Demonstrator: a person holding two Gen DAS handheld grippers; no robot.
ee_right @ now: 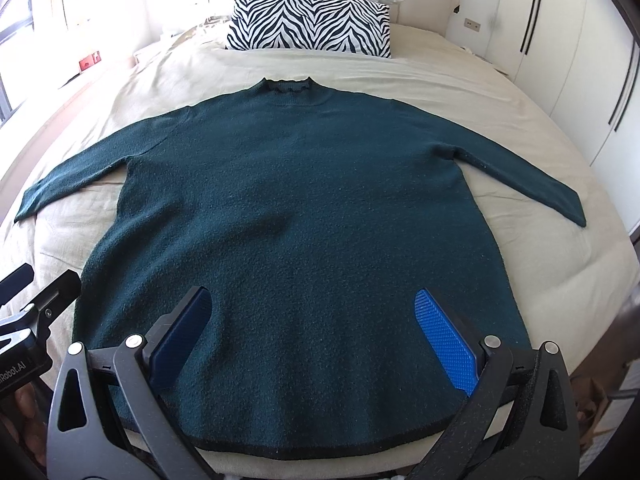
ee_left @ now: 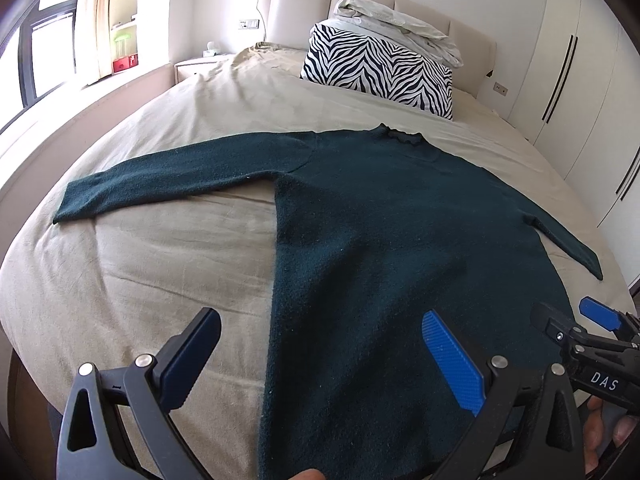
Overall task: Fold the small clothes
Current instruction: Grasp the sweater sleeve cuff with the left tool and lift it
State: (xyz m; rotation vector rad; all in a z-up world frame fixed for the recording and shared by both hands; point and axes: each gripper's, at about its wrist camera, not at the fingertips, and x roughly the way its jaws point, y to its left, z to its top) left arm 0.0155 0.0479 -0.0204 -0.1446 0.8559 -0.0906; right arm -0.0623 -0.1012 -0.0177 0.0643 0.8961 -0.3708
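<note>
Both tools hang over the near end of the bed, neither holding anything. The right gripper (ee_right: 316, 340) has its jaws spread wide just above the sweater (ee_right: 304, 200), whose hem lies directly beneath it. The left gripper (ee_left: 320, 360) is likewise wide open, straddling the sweater's left side edge, one finger over the bedsheet (ee_left: 160, 264).

Ahead of them the sweater lies flat, front down or up I cannot tell, sleeves stretched outward, probably smoothed ready for a first fold. Beyond its collar sits a zebra pillow (ee_right: 308, 24).
</note>
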